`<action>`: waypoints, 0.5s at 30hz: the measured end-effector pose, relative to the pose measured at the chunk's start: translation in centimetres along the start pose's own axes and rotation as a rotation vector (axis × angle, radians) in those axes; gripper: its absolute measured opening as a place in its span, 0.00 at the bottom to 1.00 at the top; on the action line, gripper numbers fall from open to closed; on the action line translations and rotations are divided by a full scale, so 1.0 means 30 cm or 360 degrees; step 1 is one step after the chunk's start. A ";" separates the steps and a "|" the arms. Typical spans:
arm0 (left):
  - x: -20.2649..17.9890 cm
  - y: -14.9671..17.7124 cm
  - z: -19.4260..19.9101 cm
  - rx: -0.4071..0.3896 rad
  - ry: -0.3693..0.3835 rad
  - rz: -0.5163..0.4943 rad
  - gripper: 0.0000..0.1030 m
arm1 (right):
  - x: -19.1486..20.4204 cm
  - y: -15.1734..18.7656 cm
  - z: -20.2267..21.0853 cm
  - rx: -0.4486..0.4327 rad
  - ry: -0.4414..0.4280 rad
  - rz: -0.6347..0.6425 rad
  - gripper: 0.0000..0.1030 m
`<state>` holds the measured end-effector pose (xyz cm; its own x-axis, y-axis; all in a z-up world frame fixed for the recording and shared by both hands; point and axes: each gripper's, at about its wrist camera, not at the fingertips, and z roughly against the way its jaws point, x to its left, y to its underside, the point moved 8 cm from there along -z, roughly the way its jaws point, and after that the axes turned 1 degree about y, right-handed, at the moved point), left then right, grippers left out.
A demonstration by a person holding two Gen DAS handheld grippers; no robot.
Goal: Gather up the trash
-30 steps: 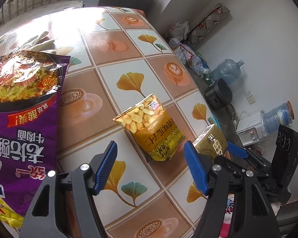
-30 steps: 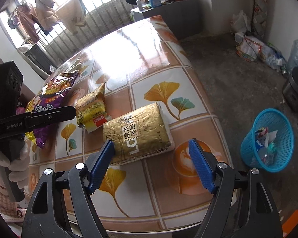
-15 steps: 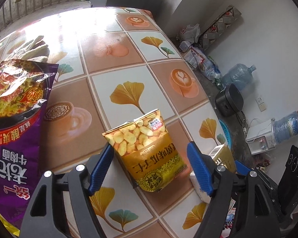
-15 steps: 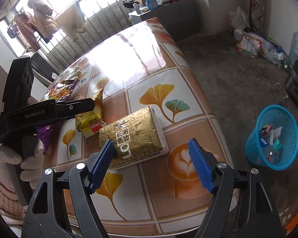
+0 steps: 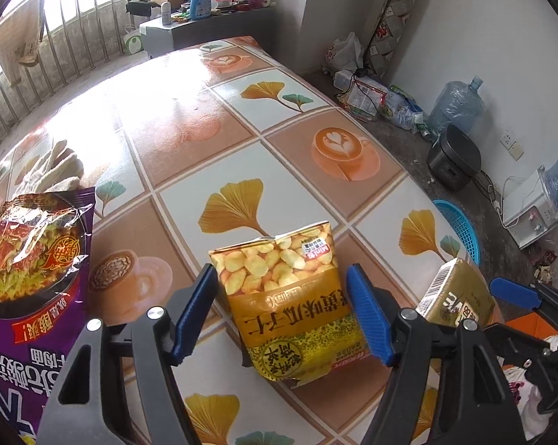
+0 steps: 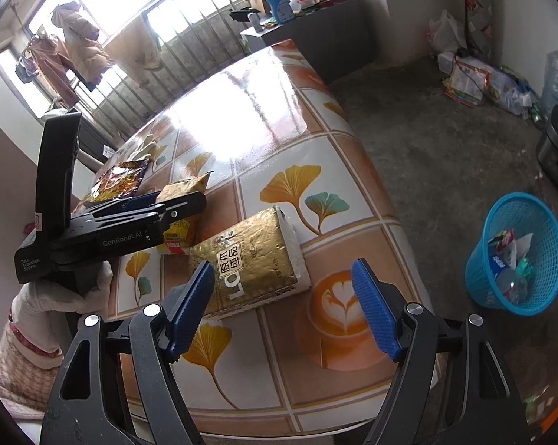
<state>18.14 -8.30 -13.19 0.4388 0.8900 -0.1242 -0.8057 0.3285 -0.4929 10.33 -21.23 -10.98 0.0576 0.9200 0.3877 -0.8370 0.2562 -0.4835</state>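
Yellow snack bag (image 5: 286,300), printed with pale kernels, lies flat on the tiled table (image 5: 190,137) between the spread fingers of the left gripper (image 5: 282,311); right gripper (image 6: 282,307) likewise released over a gold tissue pack (image 6: 253,263); blue basket (image 6: 516,252) on the floor, far right, holds wrappers.

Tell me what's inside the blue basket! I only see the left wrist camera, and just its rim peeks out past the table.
Observer: The blue basket stands on the floor, holding crumpled wrappers.
Operator: Is the right gripper grabbing the gold pack?
Observer: No, the right gripper is open; the gold pack lies flat on the table ahead of it.
Operator: Who holds my gripper?
Observer: A white-gloved hand grips the left gripper by its handle.
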 end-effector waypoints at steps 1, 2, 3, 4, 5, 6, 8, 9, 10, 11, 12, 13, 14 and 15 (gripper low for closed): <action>0.000 0.007 0.003 -0.0004 -0.0003 -0.0013 0.64 | -0.003 -0.001 0.007 -0.0003 -0.0010 -0.0012 0.70; 0.003 0.008 0.006 -0.0006 -0.0007 -0.0024 0.61 | -0.004 -0.001 0.014 -0.0005 -0.0020 -0.0020 0.70; 0.009 0.008 0.007 -0.0008 -0.0015 -0.0034 0.58 | -0.004 -0.001 0.019 -0.0004 -0.0031 -0.0028 0.70; 0.015 0.009 0.009 -0.0009 -0.0020 -0.0037 0.57 | -0.005 -0.002 0.024 -0.0002 -0.0043 -0.0036 0.70; 0.020 0.009 0.012 -0.0011 -0.0022 -0.0035 0.55 | -0.004 -0.003 0.027 0.0003 -0.0054 -0.0042 0.70; 0.029 0.009 0.013 -0.0012 -0.0025 -0.0026 0.55 | -0.002 0.000 0.031 0.0008 -0.0061 -0.0047 0.70; 0.042 0.008 0.015 -0.0016 -0.0033 -0.0005 0.55 | 0.001 0.005 0.034 0.0021 -0.0062 -0.0047 0.68; 0.047 0.010 0.018 -0.0019 -0.0036 0.0006 0.54 | 0.002 0.009 0.034 0.0033 -0.0064 -0.0047 0.66; 0.054 0.011 0.021 -0.0021 -0.0039 0.0016 0.54 | -0.001 0.013 0.032 0.0048 -0.0067 -0.0050 0.66; 0.063 0.012 0.022 -0.0023 -0.0040 0.0023 0.54 | 0.001 0.015 0.029 0.0062 -0.0073 -0.0056 0.65; 0.071 0.013 0.024 -0.0024 -0.0045 0.0031 0.54 | 0.004 0.020 0.027 0.0076 -0.0088 -0.0059 0.64; 0.077 0.013 0.025 -0.0025 -0.0047 0.0039 0.54 | 0.010 0.025 0.024 0.0093 -0.0105 -0.0063 0.64; 0.084 0.014 0.027 -0.0026 -0.0049 0.0047 0.54 | 0.013 0.029 0.020 0.0107 -0.0118 -0.0066 0.63; 0.088 0.014 0.029 -0.0027 -0.0050 0.0054 0.54 | 0.015 0.033 0.015 0.0120 -0.0126 -0.0069 0.63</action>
<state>18.63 -5.52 -12.98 0.3985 0.9100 -0.1143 -0.8129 0.2928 -0.5034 9.29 -20.69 -10.93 0.0537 0.8814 0.4692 -0.8734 0.2693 -0.4058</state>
